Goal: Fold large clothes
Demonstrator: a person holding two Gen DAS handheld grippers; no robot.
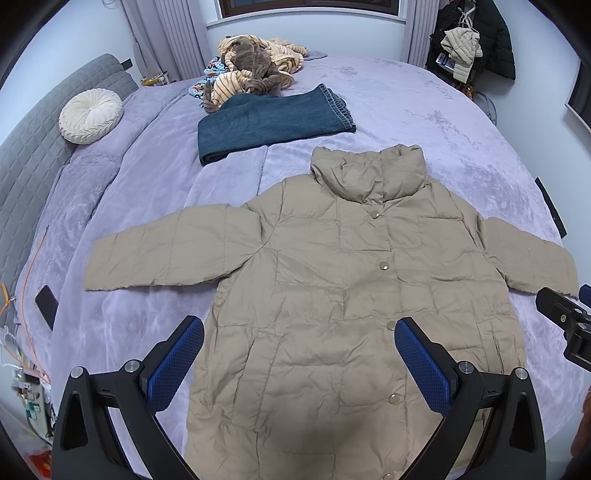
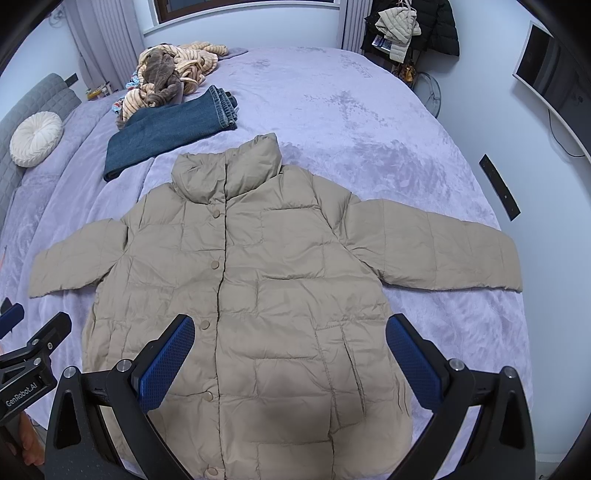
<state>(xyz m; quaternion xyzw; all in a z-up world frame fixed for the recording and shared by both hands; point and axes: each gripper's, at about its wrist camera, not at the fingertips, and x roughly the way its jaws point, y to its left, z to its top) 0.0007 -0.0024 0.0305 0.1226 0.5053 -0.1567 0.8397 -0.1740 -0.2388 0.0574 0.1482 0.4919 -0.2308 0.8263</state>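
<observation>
A beige puffer jacket [image 1: 332,280] lay spread flat, front up, on the lavender bed [image 1: 424,122], its hem at the near edge, its stand-up collar pointing toward the far edge and both sleeves stretched out to the sides. The snaps down the front were closed. The left gripper [image 1: 299,363] hovered above the lower part of the jacket, its blue-padded jaws released and wide apart, nothing between them but the fabric below. The right gripper [image 2: 290,360] matched it, jaws likewise spread wide over the hem area, gripping nothing; whether either touched the cloth could not be told. Beyond the collar, toward the headboard side, sat a pair of folded jeans [image 1: 273,123], and past those a heap of striped and brown clothes [image 1: 255,66] near the far edge. A round white cushion [image 1: 90,116] rested against the grey headboard [image 1: 33,147] on the left side. A dark phone [image 1: 47,301] lay near the left edge of the bed, and coats [image 2: 410,31] hung beyond the far right corner.
</observation>
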